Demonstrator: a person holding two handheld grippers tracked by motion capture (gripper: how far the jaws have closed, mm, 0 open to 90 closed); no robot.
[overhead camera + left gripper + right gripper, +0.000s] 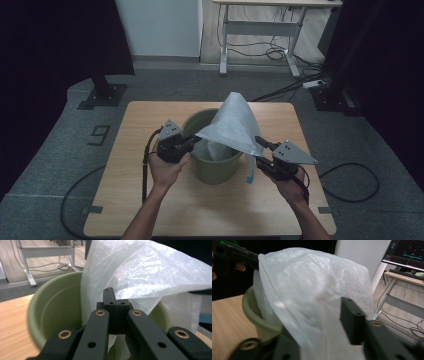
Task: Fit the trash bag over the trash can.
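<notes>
Hands of a person reach in from the near edge of a wooden table [150, 210], each holding a black two-jaw gripper. Between them, about mid-table, stands a green plastic bucket [212, 167]. A white, crinkled plastic bag [232, 122] rises out of the bucket in a tall peak, its lower part hanging inside the bucket and its right edge draped over the rim.

On the left, the left gripper [192, 141] sits against the bucket's left rim. Its jaws are pressed fully together and pinch the left edge of the bag; in the left gripper view the pads [116, 315] meet with no gap, the white film spreading up and away behind them.

On the right, the right gripper [261, 142] points at the bag's right edge, just beside the bucket. Its jaws stand partly apart, and in the right gripper view the bag's film passes between them; whether the pads press on it cannot be told.

Beyond the table lie grey floor, loose cables [280, 50] and a white desk frame [260, 27].
</notes>
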